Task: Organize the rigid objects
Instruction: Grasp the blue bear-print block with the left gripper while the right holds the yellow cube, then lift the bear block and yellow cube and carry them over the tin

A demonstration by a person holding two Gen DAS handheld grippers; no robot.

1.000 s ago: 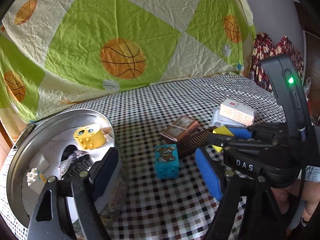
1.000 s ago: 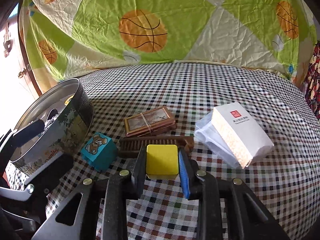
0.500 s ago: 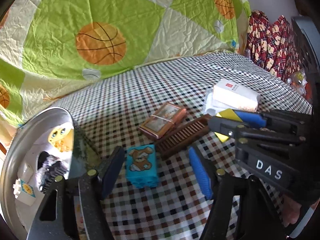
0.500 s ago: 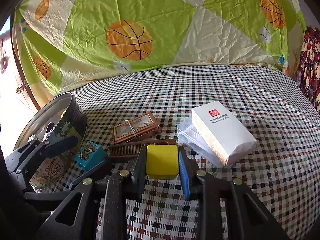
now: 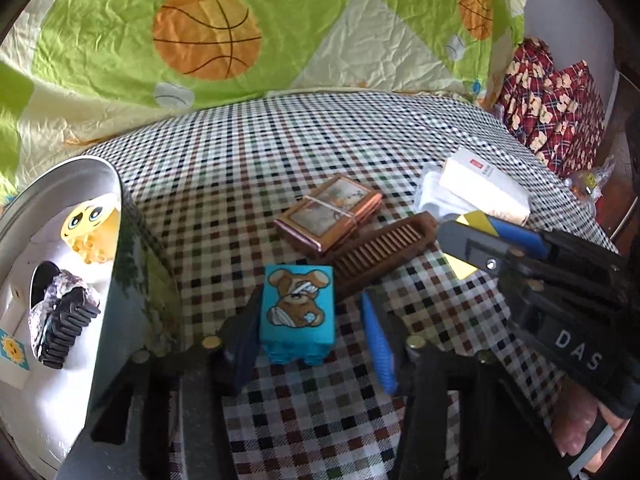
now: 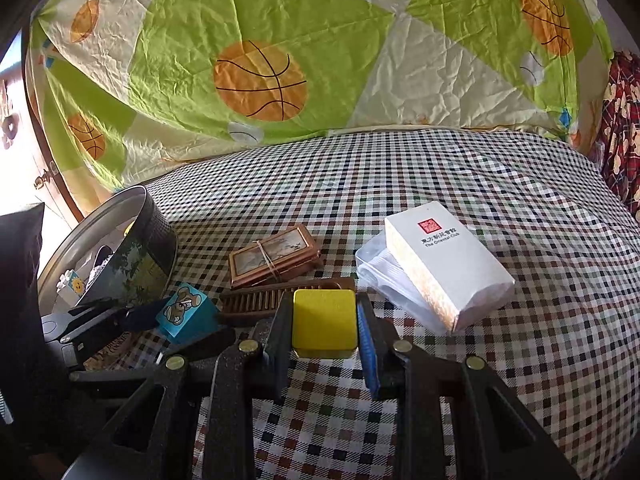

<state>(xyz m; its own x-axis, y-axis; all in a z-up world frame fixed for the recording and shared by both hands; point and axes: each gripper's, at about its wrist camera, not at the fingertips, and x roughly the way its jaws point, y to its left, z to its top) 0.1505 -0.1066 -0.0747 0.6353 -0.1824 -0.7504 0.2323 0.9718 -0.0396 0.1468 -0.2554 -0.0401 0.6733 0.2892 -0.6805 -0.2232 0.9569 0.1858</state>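
Left gripper fingers now closing around blue block, possibly touching.

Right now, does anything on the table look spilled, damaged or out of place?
Nothing spilled or damaged. The white box rests tilted, half on a clear plastic container, and the framed-picture bundle overlaps the brown comb.

On my right gripper, seen from the left wrist, white letters read "DAS". The white box carries a red square seal above a line of Chinese characters too small to make out, with "The Oriental Club" under it. Lettering low on the tin is too hidden to read.
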